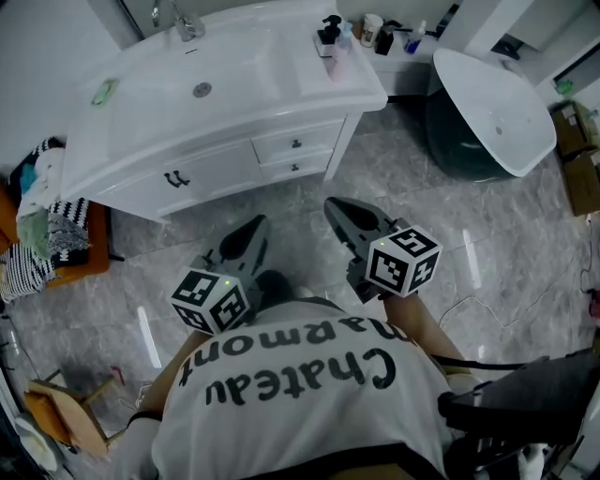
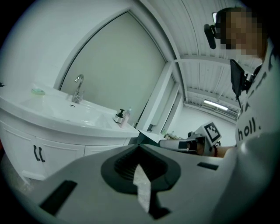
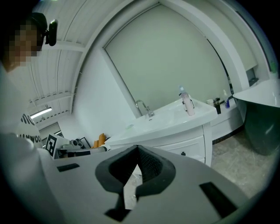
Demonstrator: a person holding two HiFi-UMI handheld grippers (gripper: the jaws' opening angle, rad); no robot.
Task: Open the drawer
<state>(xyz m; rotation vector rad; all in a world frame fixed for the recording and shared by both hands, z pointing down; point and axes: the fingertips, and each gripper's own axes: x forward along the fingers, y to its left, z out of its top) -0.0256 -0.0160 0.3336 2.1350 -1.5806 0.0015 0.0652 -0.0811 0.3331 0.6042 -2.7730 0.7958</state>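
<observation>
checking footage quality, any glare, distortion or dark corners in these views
head view: sharp, with bright glare streaks on the glossy grey stone floor; left gripper view: fisheye bows the white vanity cabinet, corners black; right gripper view: same bowing and black corners

Floor [image 1: 525,272]: grey marbled tile, glossy, carrying streaks of reflected light. A white vanity unit [image 1: 122,141] stands at the far side, with a basin sunk in its top, a chrome tap [image 1: 183,21] at the rear and bottles [image 1: 333,42] at its right corner. Wall above it: an arched pale panel [image 2: 118,74]. Right of the unit is a white oval tub [image 1: 492,108] on a dark base. To the left, folded textiles [image 1: 42,220] are stacked on an orange-brown stand [image 1: 89,267]. The slatted white ceiling [image 2: 205,78] has a lit strip light [image 2: 216,105]. Cardboard boxes [image 1: 577,159] sit at the far right.
</observation>
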